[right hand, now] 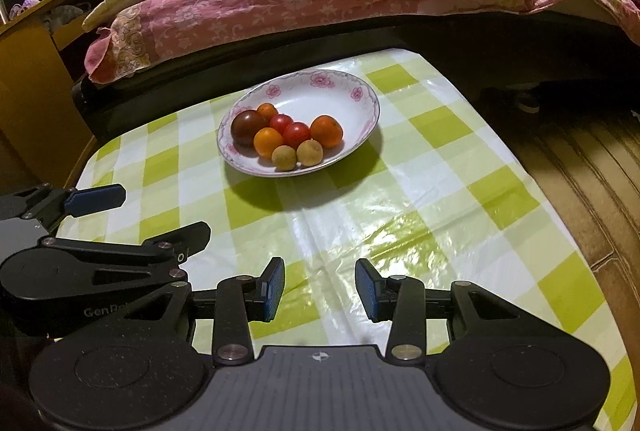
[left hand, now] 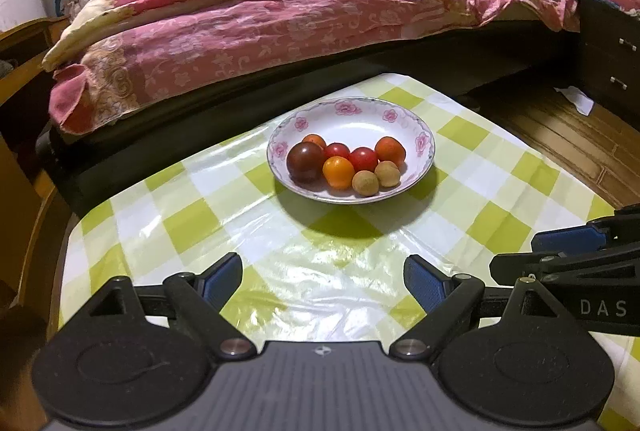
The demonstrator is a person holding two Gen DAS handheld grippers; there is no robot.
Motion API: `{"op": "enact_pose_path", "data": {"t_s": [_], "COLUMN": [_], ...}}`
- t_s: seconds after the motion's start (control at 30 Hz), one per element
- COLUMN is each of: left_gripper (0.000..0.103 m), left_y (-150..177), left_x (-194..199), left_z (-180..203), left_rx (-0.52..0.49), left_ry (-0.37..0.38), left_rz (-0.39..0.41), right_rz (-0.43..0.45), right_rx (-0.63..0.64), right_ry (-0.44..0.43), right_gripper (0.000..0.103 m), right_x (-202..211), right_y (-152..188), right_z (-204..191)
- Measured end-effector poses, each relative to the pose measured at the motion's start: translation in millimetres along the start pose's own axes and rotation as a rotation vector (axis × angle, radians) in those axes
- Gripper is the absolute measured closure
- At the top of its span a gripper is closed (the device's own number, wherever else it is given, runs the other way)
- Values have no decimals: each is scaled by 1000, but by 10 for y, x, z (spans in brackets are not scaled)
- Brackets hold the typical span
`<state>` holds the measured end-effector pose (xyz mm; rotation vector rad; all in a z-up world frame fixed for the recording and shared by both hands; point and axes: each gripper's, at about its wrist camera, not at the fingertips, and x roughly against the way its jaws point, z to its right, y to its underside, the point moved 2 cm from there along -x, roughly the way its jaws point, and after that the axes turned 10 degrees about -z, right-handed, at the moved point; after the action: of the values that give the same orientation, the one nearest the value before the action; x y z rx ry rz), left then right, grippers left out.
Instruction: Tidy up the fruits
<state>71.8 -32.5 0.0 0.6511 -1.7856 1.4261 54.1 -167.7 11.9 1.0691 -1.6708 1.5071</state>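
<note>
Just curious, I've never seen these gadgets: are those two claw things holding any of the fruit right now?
No. Both the left tool and right tool are empty; the fruit sits in the plate.

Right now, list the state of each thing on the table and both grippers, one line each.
Plate: upright on the tablecloth, holding all the fruit.
Dark tomato: in the plate, at its left.
Two tan round fruits: in the plate, nearest the grippers, side by side.
Left gripper: wide open, empty, short of the plate.
Right gripper: jaws apart, empty.
</note>
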Motion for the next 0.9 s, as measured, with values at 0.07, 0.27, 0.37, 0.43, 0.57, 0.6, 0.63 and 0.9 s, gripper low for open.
{"op": "enact_pose_path", "data": {"t_s": [0.07, 0.27, 0.37, 0.43, 0.57, 0.6, 0.63, 0.9], "left_gripper": [8, 8, 8, 8, 8, 8, 8, 8], "left_y": [34, 143, 202, 240, 298, 309, 320, 399], "left_x": [35, 140, 188, 214, 268, 281, 299, 381], "left_z": [2, 0, 3, 9, 33, 36, 37, 42], "left_rx": [5, 16, 21, 23, 22, 22, 24, 41], "left_ry": [-3, -12, -14, -16, -28, -30, -30, -23], "left_rz": [1, 0, -4, -7, -14, -13, -11, -11], "right_rz": [1, 4, 4, 3, 4, 5, 5, 15], "right_rx": [0, 2, 5, 5, 9, 9, 11, 9], "right_ry": [-2, -4, -5, -6, -5, -5, -4, -10], "right_gripper": [67, 66, 66, 66, 65, 65, 65, 65], "right_x": [26, 98, 136, 149, 191, 201, 213, 305], "right_y": [31, 126, 182, 199, 269, 284, 302, 378], "right_z": [-21, -74, -97, -106, -133, -137, -144, -164]}}
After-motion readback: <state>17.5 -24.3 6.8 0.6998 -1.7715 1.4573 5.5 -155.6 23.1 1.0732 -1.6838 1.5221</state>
